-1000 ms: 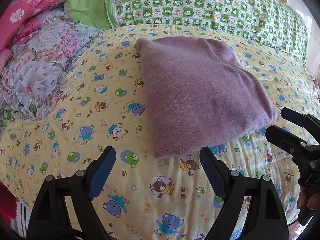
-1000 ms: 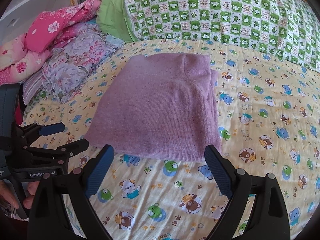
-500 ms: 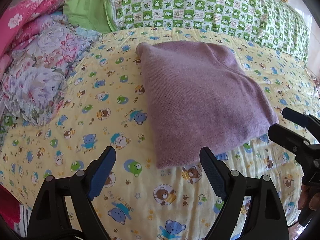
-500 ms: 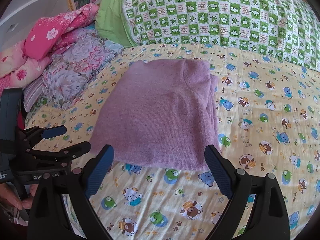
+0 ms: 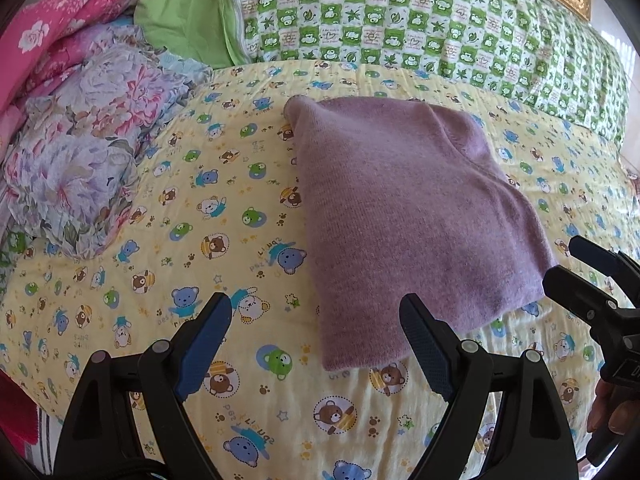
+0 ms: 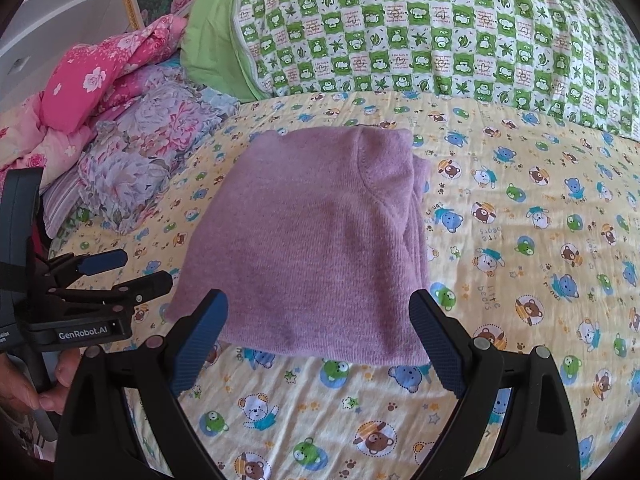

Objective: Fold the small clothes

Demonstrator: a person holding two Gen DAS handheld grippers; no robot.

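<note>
A purple knit garment (image 5: 404, 208) (image 6: 320, 240) lies folded into a neat rectangle on the yellow bear-print bedsheet (image 5: 200, 208) (image 6: 520, 240). My left gripper (image 5: 316, 340) is open and empty, hovering near the garment's front left corner without touching it. In the right wrist view my right gripper (image 6: 318, 338) is open too, held just before the garment's near edge. Each gripper shows in the other's view: the right one (image 5: 576, 268) at the right edge, the left one (image 6: 124, 272) at the left, both open.
A green-checked pillow (image 6: 440, 32) and a plain green one (image 5: 184, 12) lie along the back. Crumpled floral bedding (image 5: 80, 152) and pink cloth (image 6: 92, 76) are piled at the left. A hand (image 6: 36, 384) grips the left tool's handle.
Both grippers have drawn back and risen slightly from the folded garment, so it sits a little lower and farther off in both views. The garment itself has not moved.
</note>
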